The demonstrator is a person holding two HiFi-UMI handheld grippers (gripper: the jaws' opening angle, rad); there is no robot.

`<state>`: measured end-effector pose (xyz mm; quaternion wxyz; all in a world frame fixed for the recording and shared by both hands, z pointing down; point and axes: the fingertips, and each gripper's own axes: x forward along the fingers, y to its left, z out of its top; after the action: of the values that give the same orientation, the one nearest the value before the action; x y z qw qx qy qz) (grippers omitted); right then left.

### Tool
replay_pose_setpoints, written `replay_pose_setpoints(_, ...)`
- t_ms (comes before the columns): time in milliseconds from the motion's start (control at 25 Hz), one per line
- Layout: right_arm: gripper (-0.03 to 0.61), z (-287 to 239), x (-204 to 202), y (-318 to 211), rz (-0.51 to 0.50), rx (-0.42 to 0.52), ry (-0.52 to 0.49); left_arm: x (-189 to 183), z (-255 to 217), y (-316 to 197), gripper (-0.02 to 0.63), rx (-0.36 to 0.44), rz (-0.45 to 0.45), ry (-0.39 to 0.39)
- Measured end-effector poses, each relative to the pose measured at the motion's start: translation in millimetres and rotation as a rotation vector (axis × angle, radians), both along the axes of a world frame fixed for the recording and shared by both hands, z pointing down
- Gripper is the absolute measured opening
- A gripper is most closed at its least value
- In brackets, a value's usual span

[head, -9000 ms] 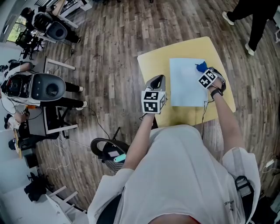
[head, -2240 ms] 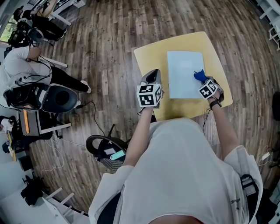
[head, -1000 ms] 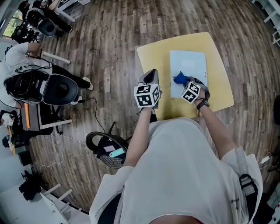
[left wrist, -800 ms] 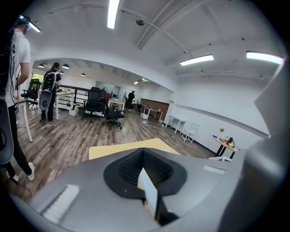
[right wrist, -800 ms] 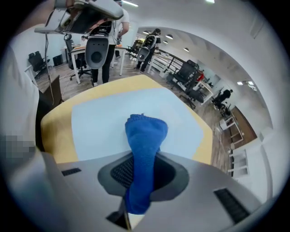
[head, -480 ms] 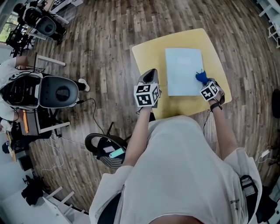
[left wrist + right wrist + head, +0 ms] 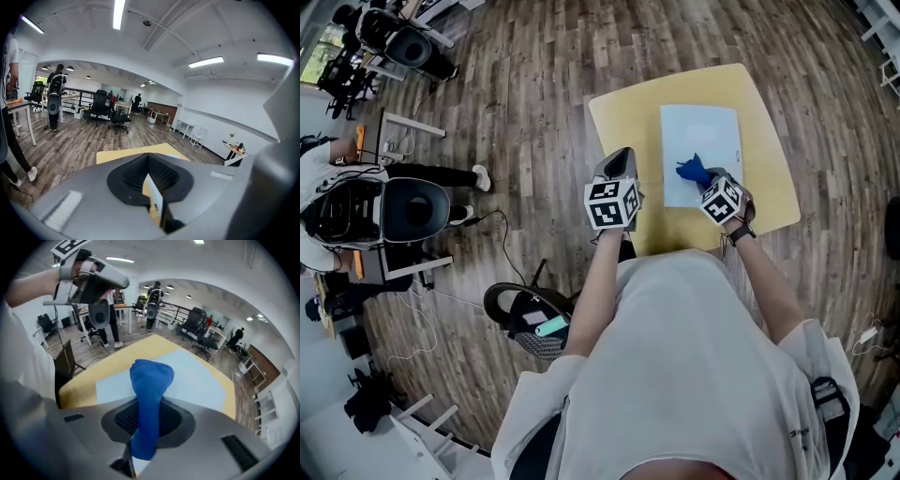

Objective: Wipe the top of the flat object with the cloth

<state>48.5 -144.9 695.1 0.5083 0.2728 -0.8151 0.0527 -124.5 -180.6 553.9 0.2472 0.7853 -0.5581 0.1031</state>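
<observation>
A pale blue flat sheet (image 7: 703, 141) lies on the square yellow table (image 7: 633, 117). My right gripper (image 7: 703, 183) is shut on a blue cloth (image 7: 691, 172), which rests on the sheet's near left part. In the right gripper view the cloth (image 7: 149, 380) sticks out from between the jaws over the sheet (image 7: 197, 376). My left gripper (image 7: 620, 162) hovers by the table's near left edge, jaws together and nothing in them. The left gripper view shows only its shut jaws and the yellow table (image 7: 126, 153) beyond them.
A black chair base (image 7: 528, 323) stands on the wood floor by my left side. A person with dark rigs (image 7: 366, 202) is at the far left. The table's right edge (image 7: 783, 178) is near my right hand.
My right gripper has stroked the cloth back and forth over the sheet; in the last half second it went from the sheet's right edge to its near left part. The left gripper stayed put.
</observation>
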Motion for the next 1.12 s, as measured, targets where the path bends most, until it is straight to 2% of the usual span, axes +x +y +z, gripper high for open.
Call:
replay_pose_setpoints(120, 0.067, 1.0, -57.9, 11.0, -0.125, -0.01, -0.036, -8.5, -1.4, 0.7, 0.005, 0.0, -0.024, -0.002)
replay_pose_setpoints(240, 0.067, 9.0, -92.8, 11.5, -0.204, -0.01, -0.014, -19.3, 1.1, 1.9, 0.005, -0.007, -0.05, -0.001)
replay_pose_setpoints(360, 0.067, 20.7, -97.4, 11.9, -0.246, 0.001, 0.032, -22.8, 4.6, 6.3, 0.005, -0.011, -0.064, 0.0)
replay_pose_setpoints(480, 0.067, 26.7, -85.5, 15.1, -0.248, -0.002, 0.047, -22.5, 5.7, 6.2, 0.005, -0.007, -0.064, -0.001)
replay_pose_setpoints(720, 0.067, 26.8, -29.2, 13.4, -0.114, -0.023, 0.049, -13.0, 10.7, 5.6, 0.005, -0.017, -0.038, -0.001)
replay_pose_setpoints(960, 0.067, 28.3, 62.0, 8.5, 0.15, -0.06, 0.035, 0.4, 13.2, 5.1, 0.005, -0.022, -0.008, 0.002)
replay_pose_setpoints(1120, 0.067, 25.4, 113.0, 3.6, 0.267, -0.057, 0.055, 5.3, 10.4, 1.7, 0.005, -0.02, 0.003, 0.004)
